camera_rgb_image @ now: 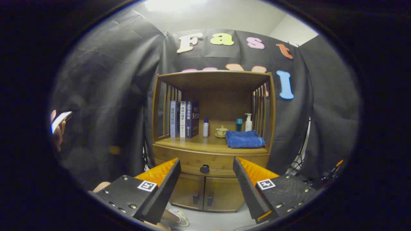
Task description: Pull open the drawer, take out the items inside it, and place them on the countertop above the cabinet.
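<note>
Tongs (206, 166) agape before closed drawer (210, 163)

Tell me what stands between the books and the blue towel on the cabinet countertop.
In the gripper view, a small white bottle and a lidded teacup on a saucer stand between the books and the folded blue towel.

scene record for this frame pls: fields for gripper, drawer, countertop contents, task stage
gripper: gripper open, fingers apart, holding nothing
drawer: wooden drawer closed, its dark round knob lies between and beyond the fingers
countertop: three upright books, small white bottle, lidded ceramic cup on a saucer, teal bottle, white pump bottle, folded blue towel
below drawer: two closed cabinet doors
task stage: drawer not yet pulled
</note>
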Motion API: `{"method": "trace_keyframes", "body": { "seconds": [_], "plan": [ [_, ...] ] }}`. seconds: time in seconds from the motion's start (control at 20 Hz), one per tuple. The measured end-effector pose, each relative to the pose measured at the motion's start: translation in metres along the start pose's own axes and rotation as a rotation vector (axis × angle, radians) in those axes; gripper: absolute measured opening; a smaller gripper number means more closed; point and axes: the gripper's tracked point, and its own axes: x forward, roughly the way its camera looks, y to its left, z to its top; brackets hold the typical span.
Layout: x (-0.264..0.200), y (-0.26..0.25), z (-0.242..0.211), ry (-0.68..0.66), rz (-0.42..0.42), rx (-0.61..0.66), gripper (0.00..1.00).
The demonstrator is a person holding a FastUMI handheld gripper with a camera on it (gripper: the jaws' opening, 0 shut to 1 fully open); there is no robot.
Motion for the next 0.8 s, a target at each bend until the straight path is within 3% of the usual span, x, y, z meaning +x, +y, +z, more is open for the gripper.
{"method": "trace_keyframes", "body": {
  "seconds": [0.8],
  "plan": [
    [0.0075, 0.0083, -0.0056, 0.009, 0.025, -0.010, 0.98]
  ]
}}
